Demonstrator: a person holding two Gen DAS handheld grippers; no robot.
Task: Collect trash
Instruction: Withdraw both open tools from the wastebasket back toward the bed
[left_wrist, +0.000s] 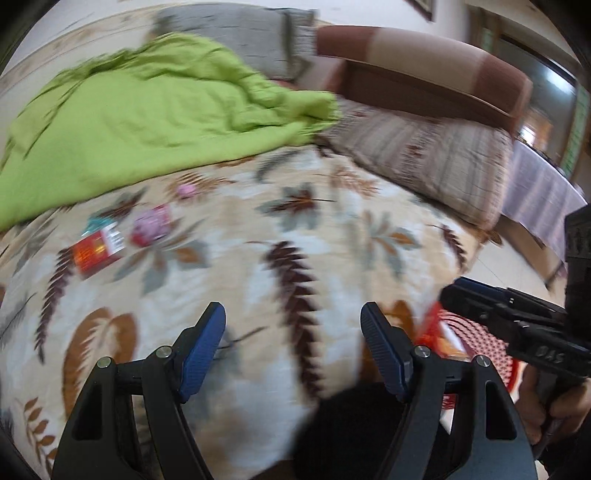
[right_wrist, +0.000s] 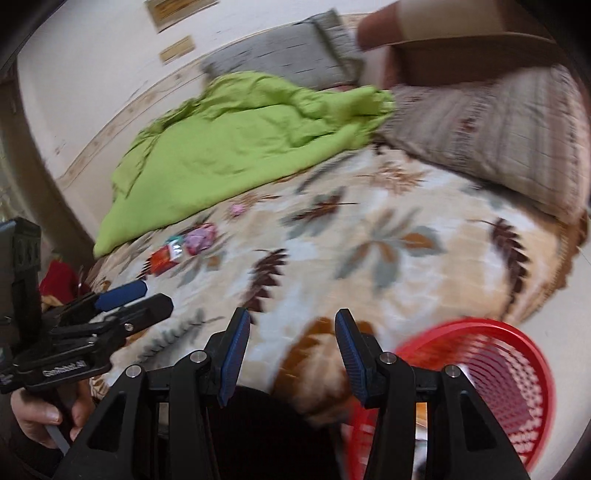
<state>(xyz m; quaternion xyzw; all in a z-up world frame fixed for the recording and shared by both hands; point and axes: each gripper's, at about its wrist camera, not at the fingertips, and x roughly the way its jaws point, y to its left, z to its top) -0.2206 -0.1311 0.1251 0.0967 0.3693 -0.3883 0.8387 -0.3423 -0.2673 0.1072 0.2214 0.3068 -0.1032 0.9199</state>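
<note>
Both the left gripper (left_wrist: 293, 354) and right gripper (right_wrist: 291, 356) hung released, empty, over the bed (left_wrist: 332, 258). Wrappers (left_wrist: 98, 251) lay at ten o'clock; the next reach probably heads there, then the red basket (right_wrist: 517, 339).

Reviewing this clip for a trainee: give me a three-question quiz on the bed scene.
1. True or false: the left tool holds a wrapper.
2. Which lies nearest the red packet? A) pink wrapper B) striped pillow C) red basket
3. What colour is the crumpled blanket?

Key: 1 false, both tools, right tool included, are empty. 2 A. 3 green.
</note>
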